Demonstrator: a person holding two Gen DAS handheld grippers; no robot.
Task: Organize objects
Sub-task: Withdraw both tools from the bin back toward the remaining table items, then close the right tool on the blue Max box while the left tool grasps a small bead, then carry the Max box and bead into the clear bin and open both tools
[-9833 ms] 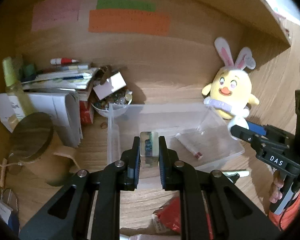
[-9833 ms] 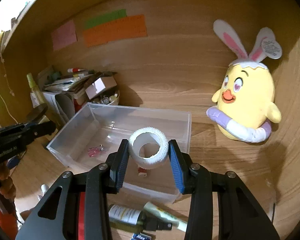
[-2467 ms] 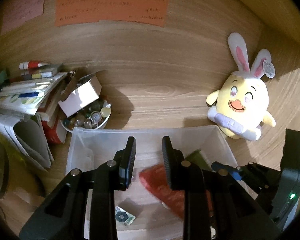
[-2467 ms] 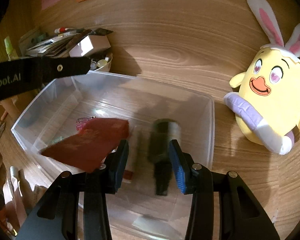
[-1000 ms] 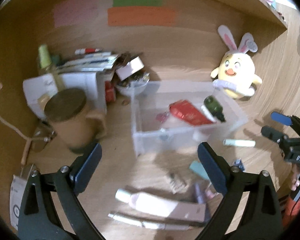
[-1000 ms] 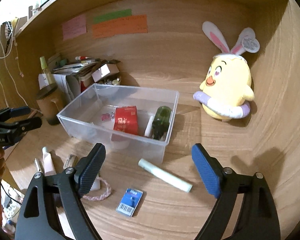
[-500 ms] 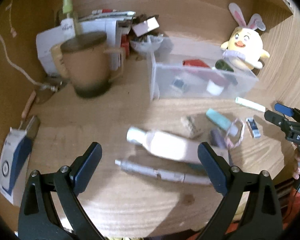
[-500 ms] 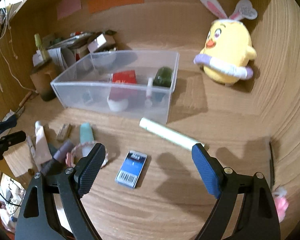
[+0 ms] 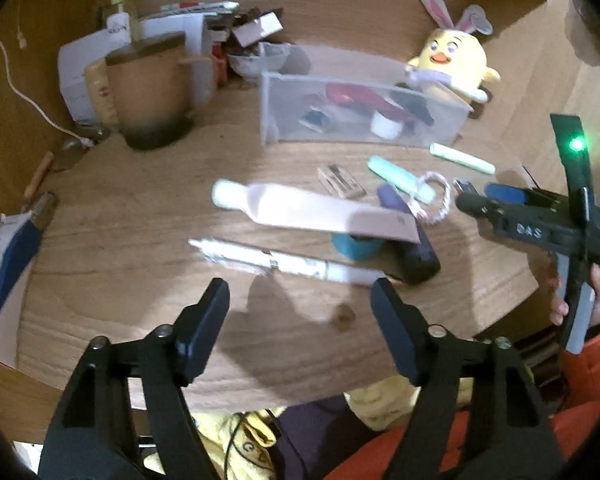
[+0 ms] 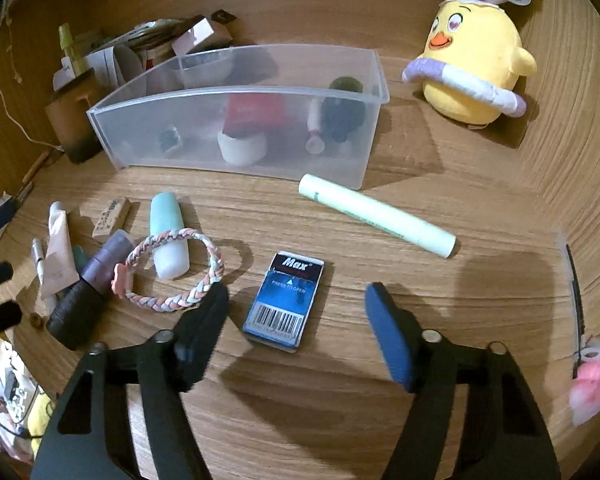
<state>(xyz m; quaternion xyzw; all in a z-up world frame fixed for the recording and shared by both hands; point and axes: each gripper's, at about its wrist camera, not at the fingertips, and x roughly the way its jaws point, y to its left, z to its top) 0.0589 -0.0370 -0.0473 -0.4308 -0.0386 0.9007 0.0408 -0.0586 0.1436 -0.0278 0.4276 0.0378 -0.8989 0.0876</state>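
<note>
While we look through the left view, our left tongs (image 9: 300, 312) stand wide open and empty above the table (image 9: 140, 208); the white pen (image 9: 284, 261) lies crosswise just ahead. In the right view, the right tongs (image 10: 296, 312), also wide and empty, frame the blue box (image 10: 286, 300), its long axis pointing toward the bin (image 10: 236, 136).

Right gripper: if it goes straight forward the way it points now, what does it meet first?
Most likely the small blue Max box with a barcode, lying flat on the wooden desk just ahead of the open right gripper, between its fingers. Depth is uncertain through the fisheye.
</note>
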